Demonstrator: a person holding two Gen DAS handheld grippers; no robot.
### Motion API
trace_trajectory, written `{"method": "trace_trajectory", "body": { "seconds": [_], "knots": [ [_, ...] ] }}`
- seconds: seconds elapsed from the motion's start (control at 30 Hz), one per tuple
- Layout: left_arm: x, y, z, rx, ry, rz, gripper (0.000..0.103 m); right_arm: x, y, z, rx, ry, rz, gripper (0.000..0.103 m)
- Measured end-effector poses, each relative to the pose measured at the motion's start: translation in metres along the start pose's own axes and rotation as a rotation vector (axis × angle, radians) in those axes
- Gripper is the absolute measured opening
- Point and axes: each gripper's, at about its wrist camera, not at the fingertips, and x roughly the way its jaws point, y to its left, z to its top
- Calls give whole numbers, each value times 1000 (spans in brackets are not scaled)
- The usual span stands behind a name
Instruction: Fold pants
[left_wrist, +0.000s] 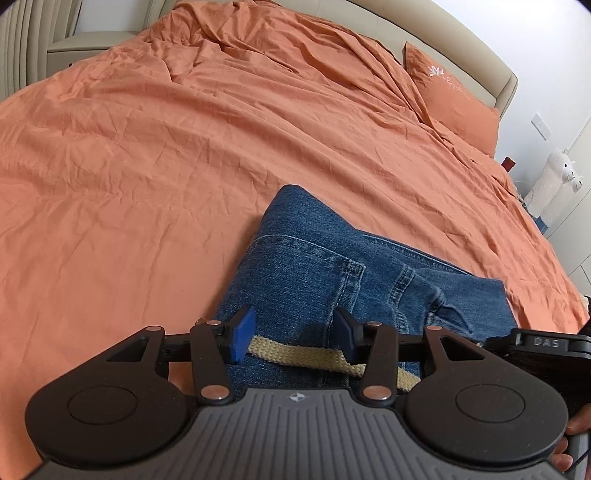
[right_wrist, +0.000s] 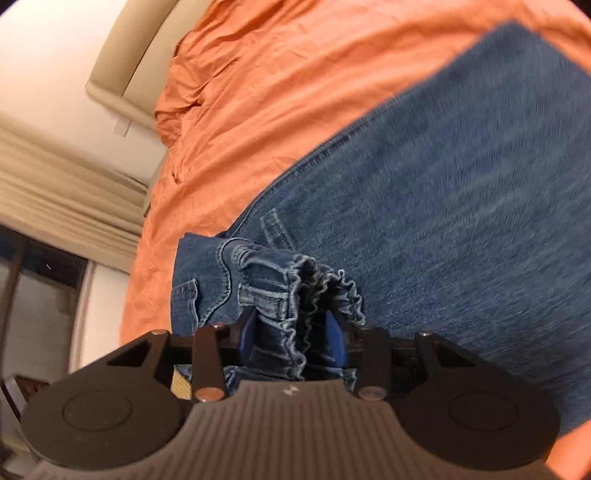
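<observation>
Blue denim pants (left_wrist: 332, 269) lie folded on an orange bedsheet (left_wrist: 147, 166), with a back pocket and a beige woven belt (left_wrist: 306, 356) showing. My left gripper (left_wrist: 295, 334) hovers over the waist end with its blue pads apart and nothing between them. In the right wrist view the pants (right_wrist: 461, 184) stretch away up and right. My right gripper (right_wrist: 295, 336) is shut on a bunched, frilled waistband edge (right_wrist: 295, 295) of the pants. The right gripper's black body (left_wrist: 543, 347) shows at the right edge of the left wrist view.
An orange pillow (left_wrist: 450, 96) leans on the beige headboard (left_wrist: 461, 44) at the far right. A white plush toy (left_wrist: 554, 177) stands beside the bed. A bedside cabinet (left_wrist: 85, 44) is at the far left. Curtains (right_wrist: 55, 166) and the bed edge lie left in the right wrist view.
</observation>
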Motion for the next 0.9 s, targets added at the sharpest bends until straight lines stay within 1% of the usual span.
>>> {"method": "trace_trajectory", "body": {
  "seconds": [0.03, 0.07, 0.17, 0.27, 0.37, 0.43, 0.47, 0.57, 0.63, 0.7, 0.77, 0.83, 0.9],
  "knots": [
    [-1, 1, 1, -1, -8, -4, 53, 0, 0, 0, 10, 2, 8, 20],
    [-3, 1, 1, -11, -23, -13, 53, -1, 3, 0, 2, 0, 3, 17],
    [-19, 15, 7, -103, -121, -44, 53, -16, 28, 1, -67, -21, -7, 13],
    [-36, 39, 11, -224, -202, -55, 53, -33, 70, 9, -164, -56, 15, 12],
    [-44, 59, 11, -325, -217, -75, 53, -49, 126, 21, -276, -86, 20, 11],
    [-46, 65, 10, -362, -219, -105, 53, -61, 158, 31, -328, -106, 13, 11],
    [-48, 65, 10, -365, -223, -112, 53, -67, 172, 36, -354, -119, 7, 11],
    [-48, 55, 11, -316, -228, -116, 53, -87, 197, 53, -421, -164, -41, 11],
    [-45, 43, 11, -264, -216, -127, 51, -102, 198, 65, -434, -192, -90, 11],
    [-40, 28, 9, -198, -201, -134, 50, -119, 184, 79, -405, -212, -133, 11],
    [-34, 7, 4, -105, -176, -140, 49, -132, 164, 89, -362, -226, -180, 10],
    [-28, -12, -2, -23, -160, -137, 48, -144, 139, 97, -330, -243, -224, 10],
    [-21, -27, -8, 37, -142, -138, 48, -151, 111, 104, -294, -260, -269, 10]
  ]
}}
